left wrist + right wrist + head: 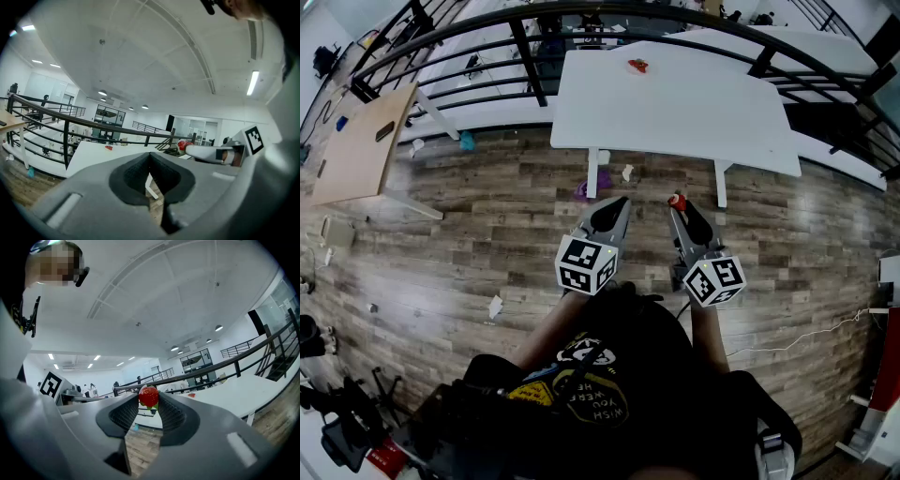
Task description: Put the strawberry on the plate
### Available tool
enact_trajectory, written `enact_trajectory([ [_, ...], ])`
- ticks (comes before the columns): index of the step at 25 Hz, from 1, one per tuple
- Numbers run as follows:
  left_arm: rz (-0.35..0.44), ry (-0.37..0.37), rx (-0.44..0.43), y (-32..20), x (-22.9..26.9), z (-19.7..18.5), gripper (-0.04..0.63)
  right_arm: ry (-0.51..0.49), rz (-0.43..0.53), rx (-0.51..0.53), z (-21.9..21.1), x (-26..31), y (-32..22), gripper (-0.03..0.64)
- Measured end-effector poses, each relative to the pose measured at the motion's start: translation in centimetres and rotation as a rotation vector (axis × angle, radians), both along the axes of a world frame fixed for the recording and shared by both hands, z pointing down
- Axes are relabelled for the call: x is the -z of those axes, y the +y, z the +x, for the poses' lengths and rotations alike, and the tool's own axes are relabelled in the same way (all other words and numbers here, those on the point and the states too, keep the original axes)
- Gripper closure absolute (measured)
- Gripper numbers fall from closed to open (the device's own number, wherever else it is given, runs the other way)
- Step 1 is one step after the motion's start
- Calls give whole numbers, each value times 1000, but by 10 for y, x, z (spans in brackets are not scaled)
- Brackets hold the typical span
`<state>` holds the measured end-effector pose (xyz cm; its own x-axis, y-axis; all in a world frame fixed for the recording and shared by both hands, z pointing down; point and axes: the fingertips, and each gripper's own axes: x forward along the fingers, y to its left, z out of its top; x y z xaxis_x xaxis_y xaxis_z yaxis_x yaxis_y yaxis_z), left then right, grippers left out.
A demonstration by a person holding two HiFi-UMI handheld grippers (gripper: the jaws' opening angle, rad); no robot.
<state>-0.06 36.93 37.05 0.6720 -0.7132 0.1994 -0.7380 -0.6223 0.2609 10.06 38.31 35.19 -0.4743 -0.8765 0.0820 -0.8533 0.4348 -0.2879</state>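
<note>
The right tongs point(678, 208) grip the strawberry point(148, 395) at their tips, a pad pressed on each side. Just to their left, the left tongs point(150, 155) are closed, tips meeting on nothing. Both hang over the wooden floor point(487, 244), short of the white desk point(694, 112). A small red thing point(637, 66) lies well ahead near its far edge.

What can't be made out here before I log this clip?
Head view: the red thing on the white table is too small to identify, and no plate can be made out.
Right gripper view: the strawberry is partly hidden between the jaws of the right gripper.
Left gripper view: the table's near side is hidden behind the left gripper.
</note>
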Motion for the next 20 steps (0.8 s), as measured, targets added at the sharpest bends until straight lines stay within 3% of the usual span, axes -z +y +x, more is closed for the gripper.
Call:
enact_trajectory([
  [20,-9,9,-14,-4,2,-18,594,-48,31,39,-28,13,-7,482],
])
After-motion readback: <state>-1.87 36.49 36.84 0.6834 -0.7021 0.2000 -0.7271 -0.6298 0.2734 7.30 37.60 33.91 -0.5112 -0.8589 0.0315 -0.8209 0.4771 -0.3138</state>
